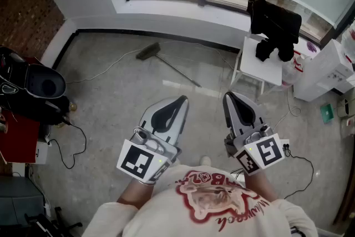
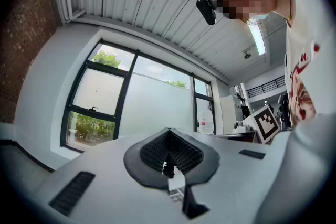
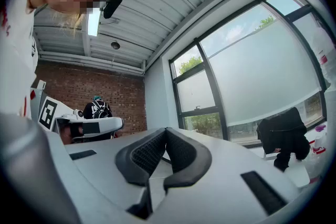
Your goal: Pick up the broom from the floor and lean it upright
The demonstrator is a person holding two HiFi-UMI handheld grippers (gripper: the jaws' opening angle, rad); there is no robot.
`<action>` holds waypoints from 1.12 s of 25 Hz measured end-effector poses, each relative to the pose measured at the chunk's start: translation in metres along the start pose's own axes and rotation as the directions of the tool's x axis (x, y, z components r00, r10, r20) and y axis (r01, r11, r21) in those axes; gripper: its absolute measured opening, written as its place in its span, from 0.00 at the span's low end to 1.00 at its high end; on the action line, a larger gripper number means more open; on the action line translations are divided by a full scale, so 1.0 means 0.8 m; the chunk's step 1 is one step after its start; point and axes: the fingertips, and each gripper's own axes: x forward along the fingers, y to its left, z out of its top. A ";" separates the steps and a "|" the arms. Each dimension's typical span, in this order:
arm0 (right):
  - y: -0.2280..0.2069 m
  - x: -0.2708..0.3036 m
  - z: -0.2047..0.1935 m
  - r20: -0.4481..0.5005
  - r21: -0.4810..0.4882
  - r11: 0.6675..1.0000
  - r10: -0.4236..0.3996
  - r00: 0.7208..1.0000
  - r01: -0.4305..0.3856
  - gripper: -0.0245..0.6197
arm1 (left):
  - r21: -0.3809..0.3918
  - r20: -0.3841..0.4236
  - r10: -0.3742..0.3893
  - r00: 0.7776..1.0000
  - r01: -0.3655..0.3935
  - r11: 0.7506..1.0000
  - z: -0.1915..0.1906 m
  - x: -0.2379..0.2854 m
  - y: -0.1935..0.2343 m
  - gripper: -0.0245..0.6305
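Note:
The broom lies flat on the grey floor near the window wall, in the head view. Its dark bristle head points up-left and its thin handle runs down-right. Both grippers are held side by side well short of it, close to the person's chest. My left gripper is shut and holds nothing; its closed pads point toward the window. My right gripper is shut and empty as well, its pads touching at the tip. The broom is hidden behind the jaws in both gripper views.
A small white table carrying a black bag stands at the right of the broom's handle end. White boxes sit further right. Black equipment and a floor cable are at the left.

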 end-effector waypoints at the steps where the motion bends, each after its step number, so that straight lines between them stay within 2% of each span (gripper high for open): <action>1: 0.000 0.000 0.000 0.002 0.000 1.000 0.000 1.000 0.000 0.08 | 0.000 0.000 0.000 1.000 0.000 1.000 0.000 0.000 0.000 0.06; 15: 0.009 0.006 0.005 0.008 -0.009 1.000 0.014 1.000 -0.014 0.08 | -0.001 0.005 -0.003 1.000 0.003 1.000 0.004 -0.004 0.005 0.06; 21: 0.022 0.018 -0.006 -0.055 -0.148 0.989 0.004 0.998 -0.012 0.08 | -0.009 0.005 0.016 1.000 -0.016 1.000 0.001 -0.014 0.018 0.06; 28: 0.042 0.038 -0.008 -0.034 -0.118 0.993 0.009 0.999 -0.013 0.08 | 0.006 -0.057 0.036 0.998 -0.035 0.999 -0.011 -0.029 0.043 0.06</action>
